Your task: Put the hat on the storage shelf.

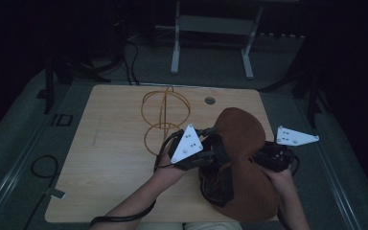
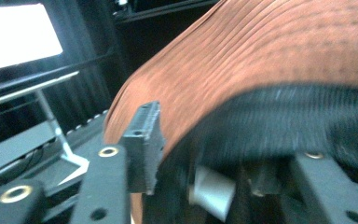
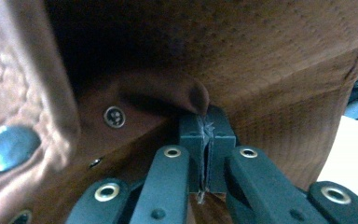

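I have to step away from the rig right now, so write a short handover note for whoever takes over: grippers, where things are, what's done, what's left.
Right gripper: jaws shut on a pinch of the brown ribbed fabric hat, near its metal snaps.
Left gripper: jaws open around the hat's black band; no clamped grip can be seen.
The hat is held between both grippers over the near right part of the light wooden table. The gold wire stand stands bare behind it, mid-table.
Done: hat gripped, apparently lifted.
Left, probably: carry the hat to the stand and seat it on top.
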The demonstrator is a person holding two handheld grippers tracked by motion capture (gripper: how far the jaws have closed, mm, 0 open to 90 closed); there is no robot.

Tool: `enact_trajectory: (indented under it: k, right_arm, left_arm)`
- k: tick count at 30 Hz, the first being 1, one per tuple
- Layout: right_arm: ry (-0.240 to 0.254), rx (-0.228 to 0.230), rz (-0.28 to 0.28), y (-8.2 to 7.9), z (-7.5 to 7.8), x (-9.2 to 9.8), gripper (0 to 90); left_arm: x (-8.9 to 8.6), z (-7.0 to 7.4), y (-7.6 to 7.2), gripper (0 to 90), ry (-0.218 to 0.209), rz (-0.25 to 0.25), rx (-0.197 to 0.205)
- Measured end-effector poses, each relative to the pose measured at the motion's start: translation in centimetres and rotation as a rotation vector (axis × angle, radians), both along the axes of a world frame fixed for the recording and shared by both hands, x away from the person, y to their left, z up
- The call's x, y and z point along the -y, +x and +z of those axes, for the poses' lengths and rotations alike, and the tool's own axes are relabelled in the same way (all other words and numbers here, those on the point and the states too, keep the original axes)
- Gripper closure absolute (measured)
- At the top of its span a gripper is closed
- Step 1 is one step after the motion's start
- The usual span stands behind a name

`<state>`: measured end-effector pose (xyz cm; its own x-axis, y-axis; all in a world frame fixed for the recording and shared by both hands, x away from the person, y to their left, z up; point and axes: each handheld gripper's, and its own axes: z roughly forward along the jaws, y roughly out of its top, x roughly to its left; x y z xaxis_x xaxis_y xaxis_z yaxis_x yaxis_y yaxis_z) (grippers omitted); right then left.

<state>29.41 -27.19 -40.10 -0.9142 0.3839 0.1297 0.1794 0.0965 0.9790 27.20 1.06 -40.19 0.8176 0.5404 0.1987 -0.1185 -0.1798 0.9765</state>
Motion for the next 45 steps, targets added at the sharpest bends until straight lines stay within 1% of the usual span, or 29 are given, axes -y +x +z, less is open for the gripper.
enact_trajectory:
  k: [2, 5, 7, 9, 11, 12, 13, 15, 17, 18, 20, 22, 24, 25, 27, 28, 29, 30, 32, 33, 35, 36, 38, 39, 40, 41, 43, 44, 45]
  right_arm:
    - [0.007, 0.003, -0.018, 0.2, 0.4, 0.3, 88.1]
    - [0.011, 0.01, -0.047, 0.7, 1.0, 0.6, 88.0]
    - [0.009, 0.01, -0.065, 1.2, 1.4, 0.8, 88.0]
    - [0.018, 0.006, -0.07, 1.6, 1.7, 0.9, 88.0]
    - [0.013, 0.009, -0.089, 2.1, 2.0, 0.9, 88.0]
    - [0.015, 0.007, -0.096, 2.4, 2.2, 1.0, 88.0]
    - [0.018, 0.005, -0.104, 2.8, 2.3, 1.0, 88.0]
    - [0.019, 0.003, -0.118, 3.3, 2.6, 0.9, 88.0]
    - [0.018, 0.005, -0.123, 3.6, 2.7, 0.9, 88.0]
    - [0.022, 0.0, -0.132, 4.3, 3.1, 0.7, 88.0]
    - [0.014, 0.007, -0.151, 4.9, 3.5, 0.4, 88.0]
    - [0.018, 0.017, -0.17, 5.5, 3.8, 0.2, 88.0]
    - [0.02, 0.019, -0.191, 6.2, 4.2, -0.2, 88.0]
    - [0.027, 0.017, -0.2, 6.5, 4.4, -0.4, 88.0]
    - [0.03, 0.017, -0.21, 7.2, 4.9, -0.8, 88.0]
    - [0.032, 0.019, -0.215, 7.5, 5.1, -1.0, 88.0]
    - [0.032, 0.018, -0.219, 7.8, 5.3, -1.3, 87.9]
    - [0.03, 0.018, -0.217, 8.2, 5.5, -1.5, 88.0]
    - [0.021, 0.018, -0.23, 8.8, 5.9, -2.0, 87.9]
    - [0.022, 0.015, -0.23, 9.2, 6.1, -2.3, 87.9]
    - [0.02, 0.01, -0.241, 9.8, 6.3, -2.7, 87.9]
    - [0.019, 0.008, -0.242, 10.1, 6.4, -2.9, 87.9]
    - [0.019, 0.003, -0.253, 10.6, 6.6, -3.3, 87.9]
    - [0.018, -0.001, -0.253, 10.8, 6.7, -3.5, 87.9]
    - [0.026, -0.004, -0.254, 11.0, 6.8, -3.7, 87.9]
    - [0.031, -0.009, -0.259, 11.2, 6.9, -3.9, 87.9]
    - [0.03, -0.004, -0.268, 11.5, 7.3, -4.5, 87.9]
    - [0.033, -0.008, -0.268, 11.7, 7.4, -4.7, 87.9]
    - [0.031, -0.007, -0.268, 11.8, 7.6, -5.0, 87.9]
  left_arm:
    - [-0.8, -0.2, 0.1, 49.8, -0.003, 0.01, -0.019]
    - [-1.8, -0.6, 0.1, 49.8, 0.015, 0.034, -0.034]
    - [-2.6, -1.0, 0.2, 49.8, 0.018, 0.04, -0.061]
    - [-3.3, -1.5, 0.1, 49.8, 0.024, 0.045, -0.075]
    - [-4.0, -2.1, -0.1, 49.9, 0.035, 0.055, -0.087]
    - [-4.5, -2.4, -0.2, 50.2, 0.038, 0.051, -0.109]
    - [-4.9, -2.7, -0.3, 50.2, 0.038, 0.055, -0.118]
    - [-5.7, -3.2, -0.4, 50.3, 0.042, 0.07, -0.131]
    - [-5.7, -3.2, -0.4, 50.2, 0.042, 0.07, -0.131]
    - [-7.1, -4.2, -0.8, 50.1, 0.041, 0.089, -0.143]
    - [-8.0, -4.9, -1.0, 50.0, 0.042, 0.101, -0.148]
    - [-9.0, -5.6, -1.3, 49.2, 0.039, 0.112, -0.158]
    - [-9.8, -6.3, -1.6, 48.0, 0.047, 0.134, -0.164]
    - [-10.2, -6.8, -1.8, 46.3, 0.048, 0.134, -0.174]
    - [-11.0, -7.6, -2.1, 43.8, 0.059, 0.157, -0.186]
    - [-11.4, -8.1, -2.3, 40.5, 0.055, 0.157, -0.198]
    - [-11.9, -8.5, -2.4, 39.5, 0.056, 0.162, -0.207]
    - [-12.4, -8.9, -2.6, 39.3, 0.06, 0.177, -0.208]
    - [-13.5, -9.6, -2.9, 38.2, 0.043, 0.191, -0.221]
    - [-13.9, -10.0, -3.1, 37.8, 0.049, 0.21, -0.222]
    - [-14.9, -10.8, -3.4, 34.5, 0.055, 0.234, -0.241]
    - [-15.3, -11.2, -3.5, 33.8, 0.067, 0.249, -0.249]
    - [-16.2, -12.1, -3.6, 28.3, 0.082, 0.274, -0.281]
    - [-16.7, -12.5, -3.7, 25.4, 0.089, 0.283, -0.304]
    - [-17.1, -13.0, -3.7, 20.4, 0.095, 0.296, -0.325]
    - [-17.5, -13.5, -3.7, 14.0, 0.104, 0.312, -0.337]
    - [-18.3, -14.4, -3.9, 5.9, 0.138, 0.39, -0.344]
    - [-18.9, -14.9, -3.9, 3.5, 0.139, 0.431, -0.351]
    - [-19.5, -15.3, -4.0, 3.2, 0.139, 0.474, -0.363]
